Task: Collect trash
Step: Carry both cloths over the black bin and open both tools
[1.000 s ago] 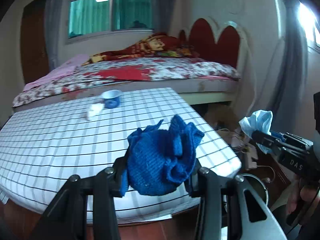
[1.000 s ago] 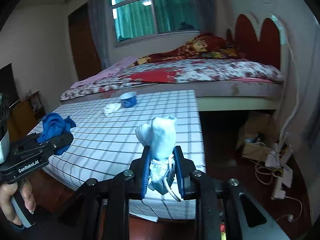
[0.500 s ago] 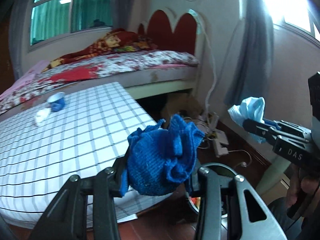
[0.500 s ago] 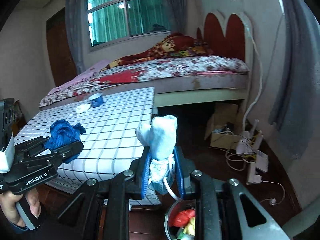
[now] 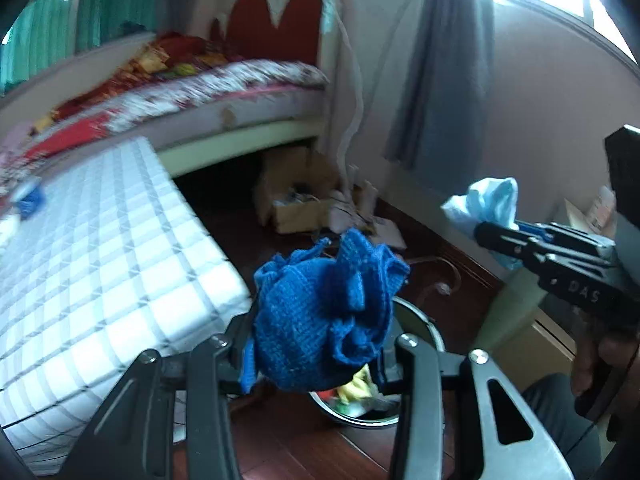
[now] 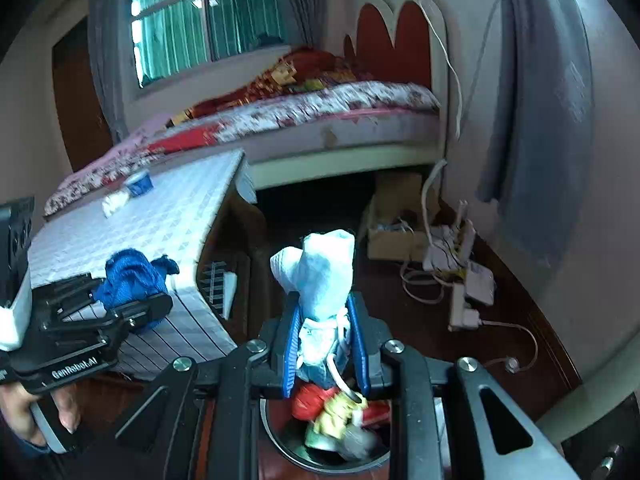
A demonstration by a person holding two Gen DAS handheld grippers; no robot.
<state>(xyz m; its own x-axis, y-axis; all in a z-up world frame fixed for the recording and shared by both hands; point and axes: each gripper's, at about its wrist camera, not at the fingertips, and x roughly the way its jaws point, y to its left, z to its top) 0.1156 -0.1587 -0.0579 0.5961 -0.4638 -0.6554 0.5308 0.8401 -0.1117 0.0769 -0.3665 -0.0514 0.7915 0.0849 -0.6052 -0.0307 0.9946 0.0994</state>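
Left wrist, left gripper clamped on blue knit cloth, right gripper pinching pale mask.

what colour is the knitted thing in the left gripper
Bright blue knitted cloth, clearest in the left wrist view.

bed with red headboard, checked table, blue cup, cardboard box, grey curtain

Black left gripper, "GenRobot.AI" marking; jaws perhaps blue-padded.
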